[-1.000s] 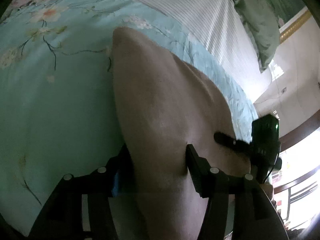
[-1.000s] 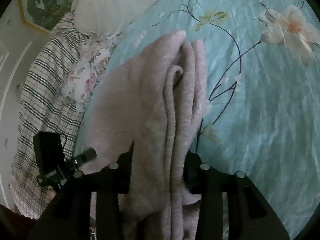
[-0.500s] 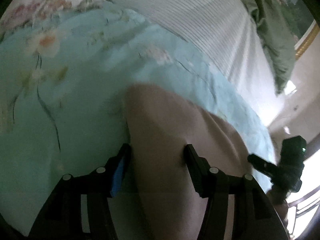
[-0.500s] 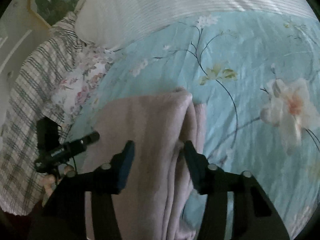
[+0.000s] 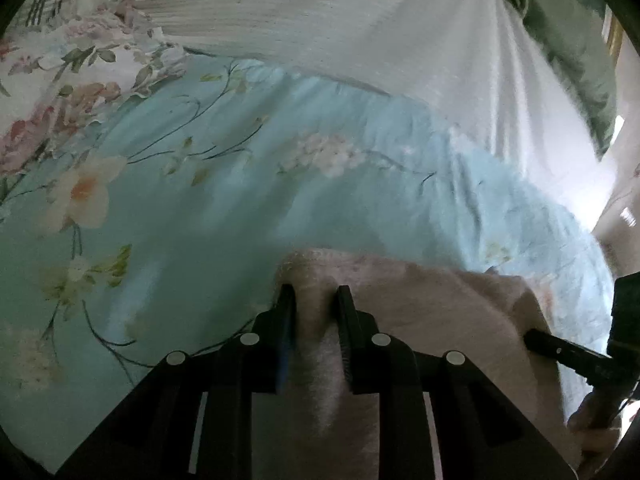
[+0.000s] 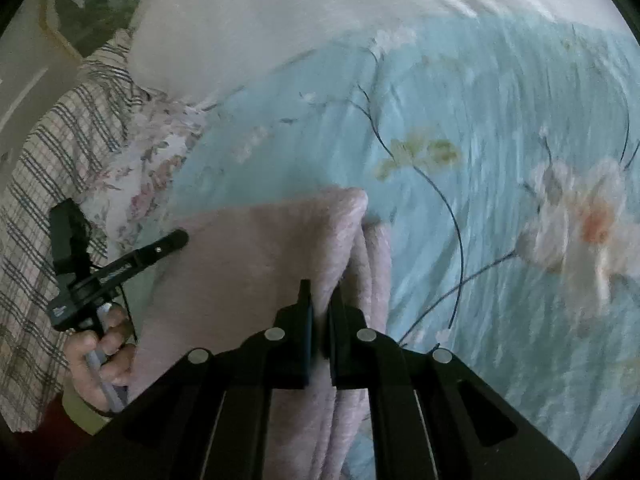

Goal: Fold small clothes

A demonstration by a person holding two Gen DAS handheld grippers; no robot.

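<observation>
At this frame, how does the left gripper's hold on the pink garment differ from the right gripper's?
The left gripper pinches the pink garment near its left corner with a visible band of cloth between its fingers; the right gripper is shut almost completely, near the right corner. A single smooth layer shows at the left gripper, stacked folds hang beside the right. Both are shut on the same edge above the floral bedsheet.

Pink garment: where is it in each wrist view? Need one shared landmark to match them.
Left wrist: pink garment fills the lower centre to lower right, its near-left edge pinched in the left gripper.
Right wrist: it fills the lower left to centre, its folded right edge pinched in the right gripper.
Shared landmark: the aqua floral bedsheet under the garment.
</observation>
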